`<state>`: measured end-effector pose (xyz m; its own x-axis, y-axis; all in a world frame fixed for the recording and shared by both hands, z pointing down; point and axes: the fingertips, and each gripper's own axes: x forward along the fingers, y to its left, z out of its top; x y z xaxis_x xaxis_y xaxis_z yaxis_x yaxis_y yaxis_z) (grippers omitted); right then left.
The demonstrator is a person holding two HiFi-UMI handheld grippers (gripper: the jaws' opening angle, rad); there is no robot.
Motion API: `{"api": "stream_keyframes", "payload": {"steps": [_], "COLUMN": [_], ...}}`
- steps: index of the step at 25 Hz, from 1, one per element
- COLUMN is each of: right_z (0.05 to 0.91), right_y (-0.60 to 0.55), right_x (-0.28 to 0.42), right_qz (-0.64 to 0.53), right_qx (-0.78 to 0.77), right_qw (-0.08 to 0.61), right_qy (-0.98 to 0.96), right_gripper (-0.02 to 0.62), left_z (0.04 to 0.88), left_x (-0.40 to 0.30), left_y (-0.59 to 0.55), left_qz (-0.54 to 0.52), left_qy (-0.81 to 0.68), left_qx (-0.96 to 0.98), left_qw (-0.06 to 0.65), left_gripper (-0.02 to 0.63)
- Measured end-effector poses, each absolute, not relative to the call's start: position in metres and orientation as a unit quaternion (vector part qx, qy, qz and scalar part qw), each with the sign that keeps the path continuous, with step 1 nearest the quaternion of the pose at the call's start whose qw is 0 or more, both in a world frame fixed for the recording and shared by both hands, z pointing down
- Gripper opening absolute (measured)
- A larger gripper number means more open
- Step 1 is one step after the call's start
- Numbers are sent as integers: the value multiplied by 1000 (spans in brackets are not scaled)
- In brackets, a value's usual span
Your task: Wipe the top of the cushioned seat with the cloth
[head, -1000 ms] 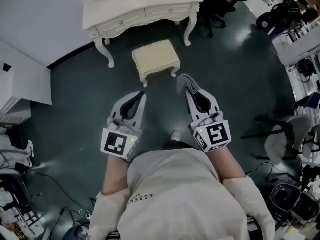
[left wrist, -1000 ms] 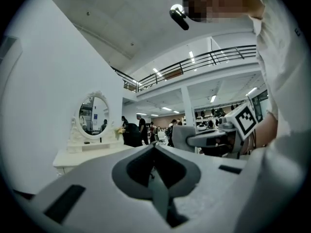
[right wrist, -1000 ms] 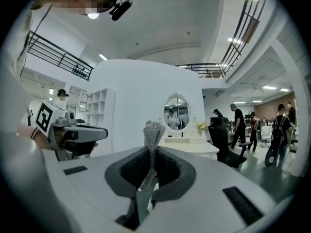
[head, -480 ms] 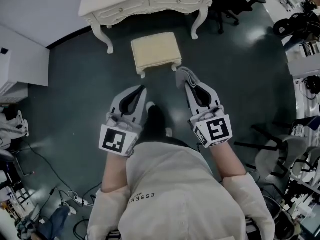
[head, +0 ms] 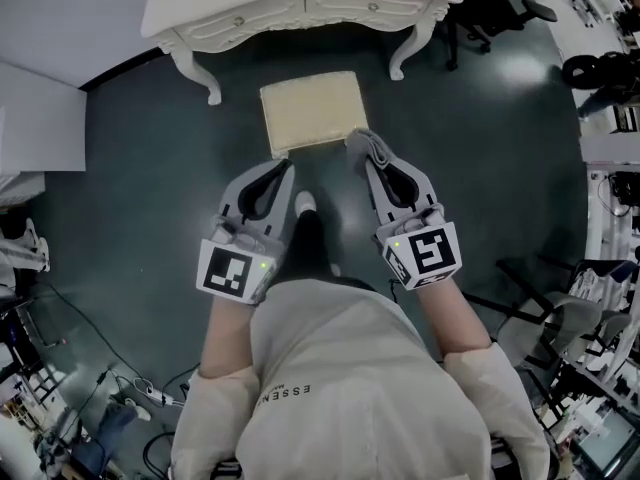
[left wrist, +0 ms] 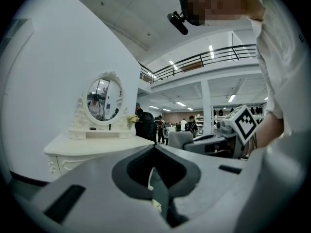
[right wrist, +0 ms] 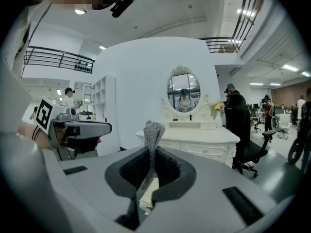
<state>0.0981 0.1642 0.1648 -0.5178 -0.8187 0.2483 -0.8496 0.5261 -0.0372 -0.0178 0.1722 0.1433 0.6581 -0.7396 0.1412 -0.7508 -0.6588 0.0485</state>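
Shirt (head: 335,363) back — "ESSEN" print

Wht dresser (head: 300,8), oval mirror (right wrist: 183,93), dk floor (head: 140,188)

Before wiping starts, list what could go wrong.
The cloth is only a small bunch pinched at the tips of the right hand-held gripper; pressure could pull it free. The cushioned seat stands just in front of the dressing table, so a long forward stroke might shove it against the legs.

The right gripper (right wrist: 151,148) pinches the grey cloth (right wrist: 153,130) upright — pale patch (right wrist: 147,194) beneath, possibly the seat.
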Motion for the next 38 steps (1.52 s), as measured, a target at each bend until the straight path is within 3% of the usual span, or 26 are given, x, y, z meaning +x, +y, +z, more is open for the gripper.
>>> {"api": "stream_keyframes", "payload": {"steps": [17,38], "right_z": [319,588], "right_y": [-40,-126], "right_x": [2,-95], "right_qz": [177,252], "right_qx": [409,316], "right_qw": [214,317], "right_qy": [-869,-858], "right_gripper": [28,28], "left_z": [266,463], "left_x": [-101,-158], "left_y": [-15,-75], "left_qz": [82,79], "left_qy": [-457,-534], "left_qx": [880,826], "left_qw": [100,161], "left_gripper": [2,2]}}
